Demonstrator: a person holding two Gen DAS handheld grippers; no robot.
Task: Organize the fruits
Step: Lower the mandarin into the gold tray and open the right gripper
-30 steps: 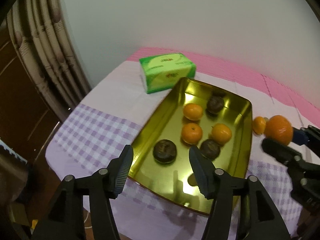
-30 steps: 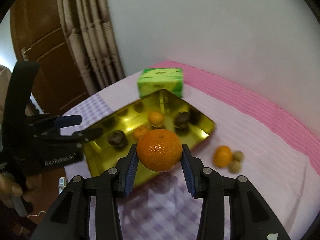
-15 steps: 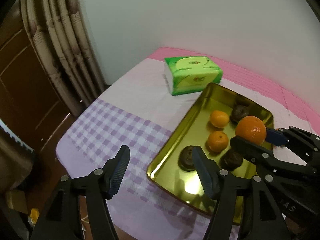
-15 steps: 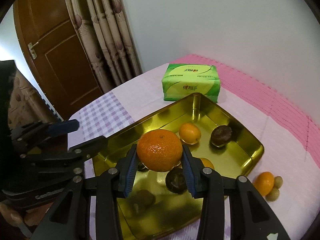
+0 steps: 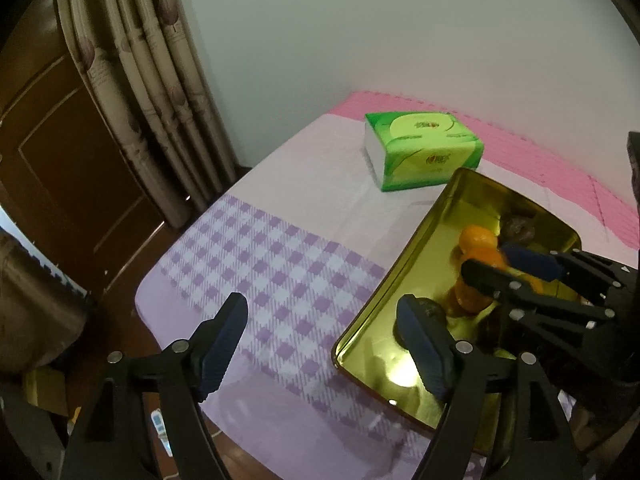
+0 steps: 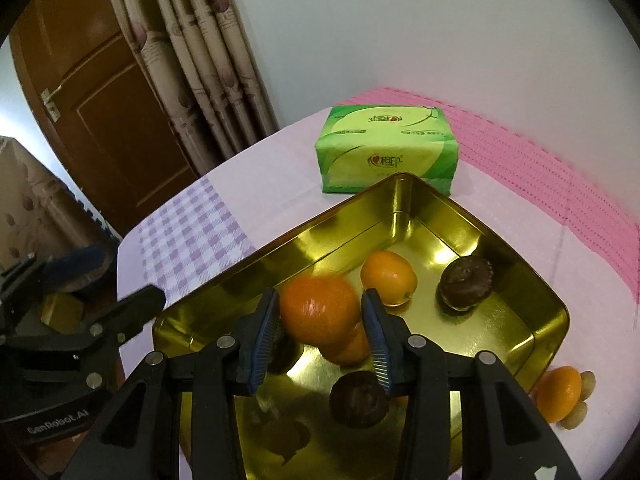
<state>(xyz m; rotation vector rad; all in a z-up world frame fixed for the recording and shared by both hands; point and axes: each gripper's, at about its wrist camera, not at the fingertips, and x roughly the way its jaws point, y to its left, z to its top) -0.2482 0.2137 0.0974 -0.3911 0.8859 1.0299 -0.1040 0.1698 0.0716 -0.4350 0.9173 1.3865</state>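
Two tools work over the gold tray (image 6: 404, 196): the right tool (image 6: 320, 330) has its pads spread around a blurred orange (image 6: 318, 308) — whether they touch it, I cannot tell. The left tool (image 5: 320, 340) hangs released above the table (image 5: 280, 248), with the tissue pack (image 5: 424, 152) at 1 o'clock.

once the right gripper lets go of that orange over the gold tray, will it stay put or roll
The orange is round and smooth, so it will likely roll a little on the glossy gold tray. The tray's raised walls should contain it, and the fruit just beneath may stop it early. The right gripper looks barely closed, and the orange is motion-blurred, so it may already be slipping.
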